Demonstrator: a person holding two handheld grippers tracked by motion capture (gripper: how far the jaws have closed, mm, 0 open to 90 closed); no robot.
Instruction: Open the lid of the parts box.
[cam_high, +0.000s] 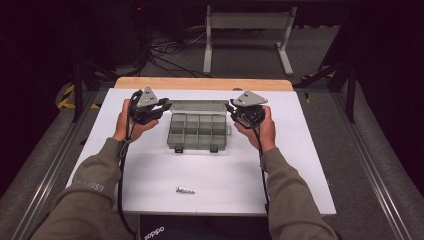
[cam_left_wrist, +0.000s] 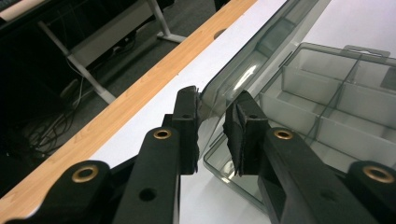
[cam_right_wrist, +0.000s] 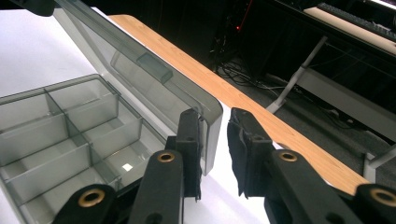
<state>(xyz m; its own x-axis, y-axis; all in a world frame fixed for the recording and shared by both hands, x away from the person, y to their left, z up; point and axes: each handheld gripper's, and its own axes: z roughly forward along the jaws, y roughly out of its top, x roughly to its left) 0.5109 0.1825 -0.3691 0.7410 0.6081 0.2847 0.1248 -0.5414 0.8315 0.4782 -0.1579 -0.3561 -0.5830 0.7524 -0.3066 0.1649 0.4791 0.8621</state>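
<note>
Jaws of left gripper and right gripper spread astride raised translucent smoky lid — compartmented plastic box.

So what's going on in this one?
A person holds a gripper in each hand at a white table. Both work on the raised lid of a clear grey compartment box. The left gripper straddles one lid corner and the right gripper the other, jaws apart with the lid edge between them, not clamped. The lid stands open and the compartments look empty. A small silvery piece lies alone near the table's front edge.
</note>
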